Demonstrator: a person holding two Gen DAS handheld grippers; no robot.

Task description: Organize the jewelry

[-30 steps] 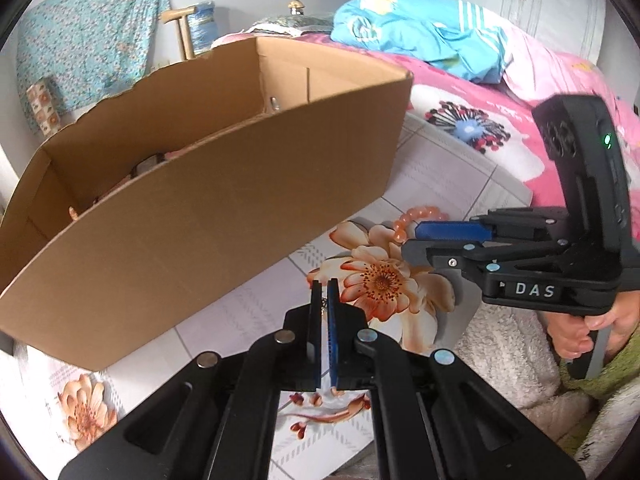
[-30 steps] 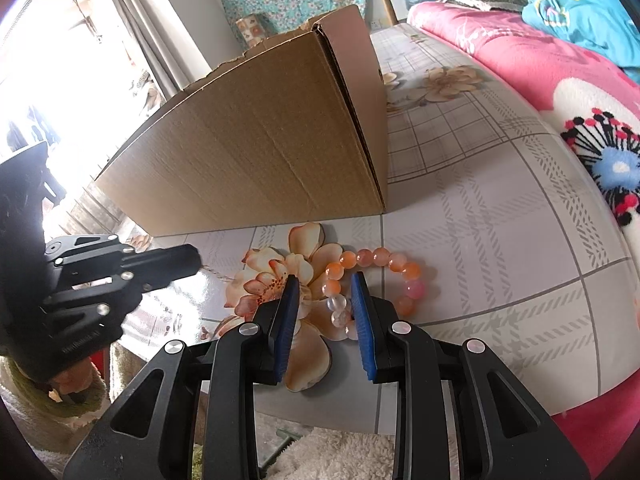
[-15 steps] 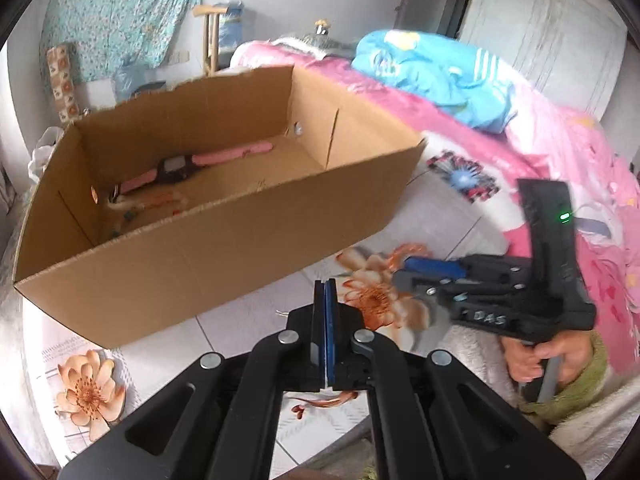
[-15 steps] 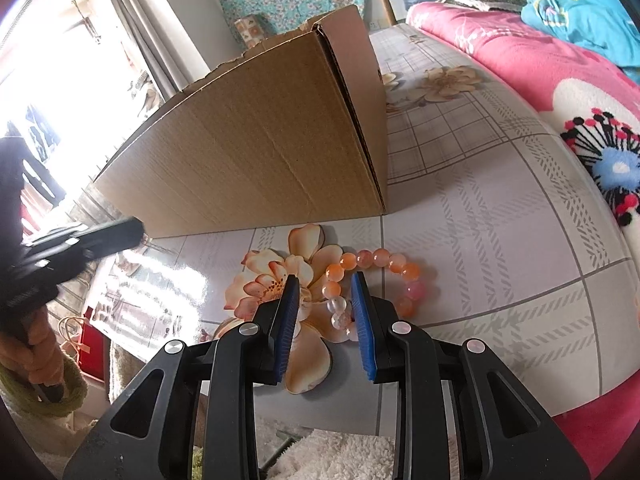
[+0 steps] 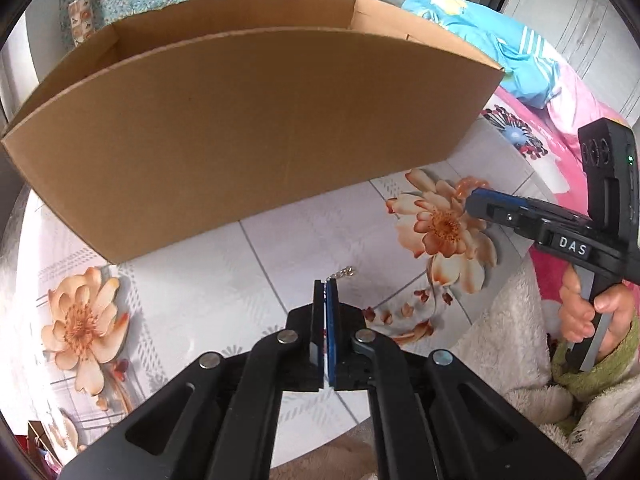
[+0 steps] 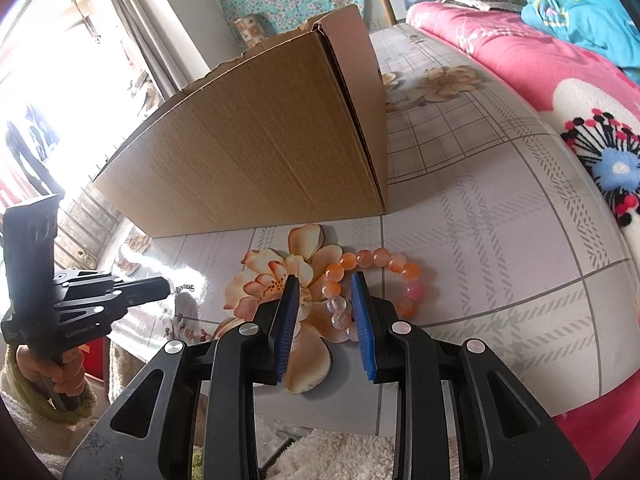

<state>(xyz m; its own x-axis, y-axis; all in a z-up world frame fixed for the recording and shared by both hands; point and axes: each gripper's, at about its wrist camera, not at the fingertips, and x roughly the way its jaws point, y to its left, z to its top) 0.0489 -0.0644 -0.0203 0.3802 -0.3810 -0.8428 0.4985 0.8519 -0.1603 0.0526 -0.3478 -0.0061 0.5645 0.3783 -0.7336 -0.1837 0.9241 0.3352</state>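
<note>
Left hand-held gripper (image 5: 326, 286) pitched down, pinching thin chain (image 5: 342, 272), right hand-held gripper (image 6: 324, 296) parted around bead bracelet (image 6: 372, 276)

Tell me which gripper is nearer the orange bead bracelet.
Right. The right gripper sits right at the bead bracelet, its open jaws either side of the near beads. The left gripper is shut, off to the side by a small chain.
</note>
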